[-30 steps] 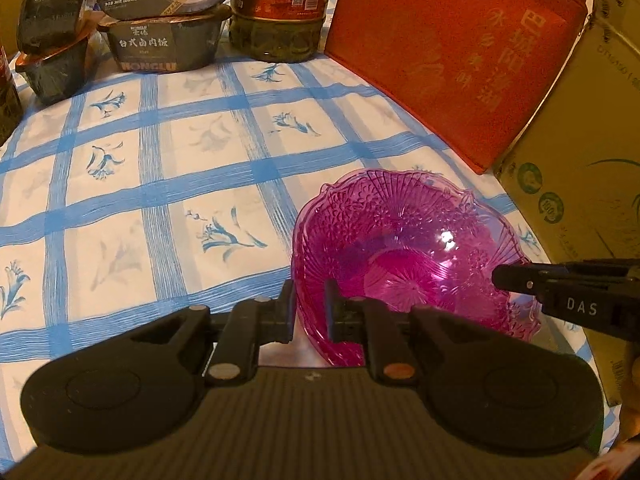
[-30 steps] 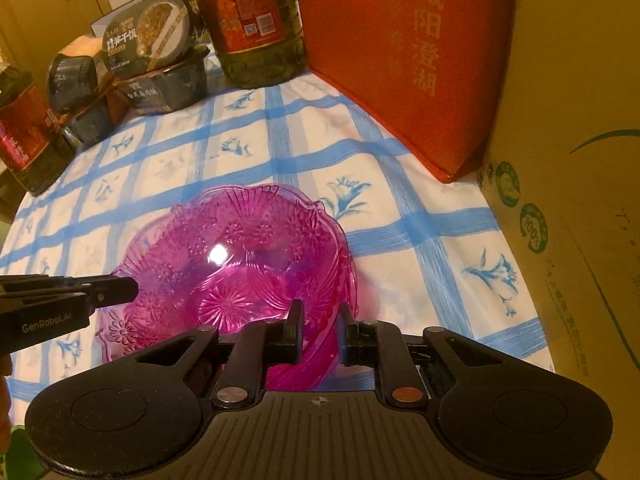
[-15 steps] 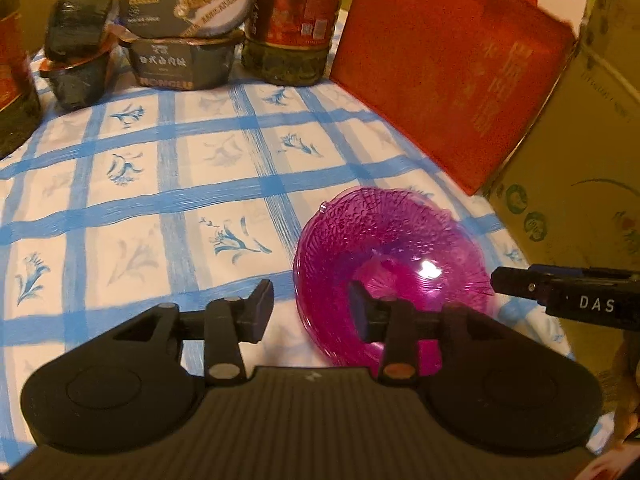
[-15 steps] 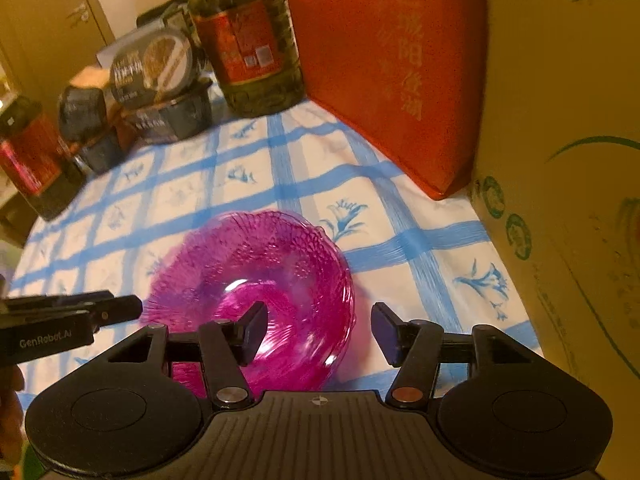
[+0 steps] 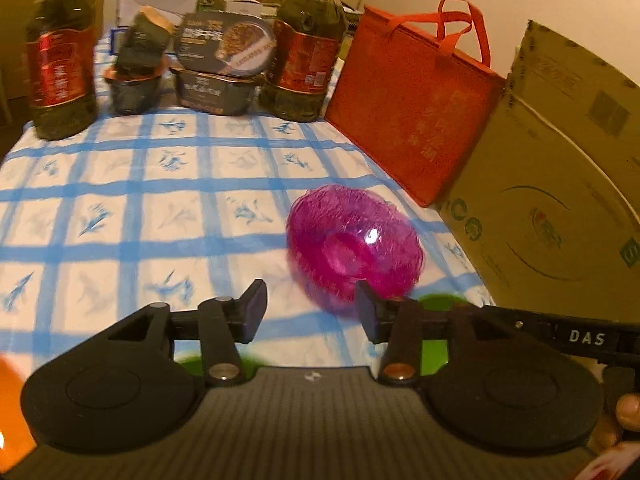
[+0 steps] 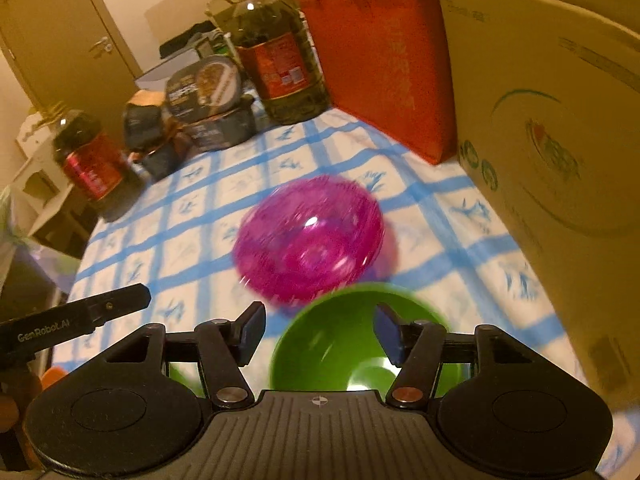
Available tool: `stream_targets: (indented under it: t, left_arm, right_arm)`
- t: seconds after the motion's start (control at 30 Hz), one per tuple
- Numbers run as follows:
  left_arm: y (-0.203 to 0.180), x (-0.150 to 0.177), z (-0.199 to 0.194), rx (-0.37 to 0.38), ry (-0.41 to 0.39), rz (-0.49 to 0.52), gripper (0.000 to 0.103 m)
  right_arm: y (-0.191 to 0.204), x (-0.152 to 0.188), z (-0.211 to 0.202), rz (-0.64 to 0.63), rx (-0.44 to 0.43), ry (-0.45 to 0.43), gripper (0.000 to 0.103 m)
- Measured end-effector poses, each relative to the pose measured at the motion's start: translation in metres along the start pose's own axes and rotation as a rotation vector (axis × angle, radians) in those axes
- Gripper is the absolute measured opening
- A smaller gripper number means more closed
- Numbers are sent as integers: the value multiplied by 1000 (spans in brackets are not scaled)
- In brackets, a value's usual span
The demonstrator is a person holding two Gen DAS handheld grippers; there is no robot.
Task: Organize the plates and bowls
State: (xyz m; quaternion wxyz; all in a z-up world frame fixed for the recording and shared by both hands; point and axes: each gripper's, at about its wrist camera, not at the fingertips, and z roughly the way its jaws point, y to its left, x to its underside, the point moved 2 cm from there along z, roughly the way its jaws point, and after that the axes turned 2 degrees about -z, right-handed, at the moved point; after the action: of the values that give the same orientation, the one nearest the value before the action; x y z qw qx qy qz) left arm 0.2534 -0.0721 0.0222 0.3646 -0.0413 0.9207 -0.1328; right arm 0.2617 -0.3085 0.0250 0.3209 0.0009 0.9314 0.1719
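Looking along the left gripper (image 5: 310, 306), the fingers are seen just opened to a middling gap with nothing between them, the translucent magenta plastic bowl (image 5: 354, 242) being left on the blue-checked bench (image 5: 132, 216). From the right gripper (image 6: 318, 328), likewise just parted and empty, an opaque green bowl (image 6: 340, 350) is framed nearer, probably next.
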Motion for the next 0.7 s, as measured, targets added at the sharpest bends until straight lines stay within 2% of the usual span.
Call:
stream_targets:
  t: [0.13,0.43,0.57,0.7]
  left_arm:
    - [9,33,-33,-12,-12,-16,46]
    - [56,95,-101,-31,4,-138,46]
    - [67,119,-126,-63,14,-114,46]
    - [78,145,-143,-97,21,-110,51]
  right_arm:
    - [20,39,-25,-42,17,-17,62]
    - [61,122,-49,-76,-14,33,63]
    - [74,144,-53,-93,-18,54,63]
    - [79,158,-56,-105,-16,78,63]
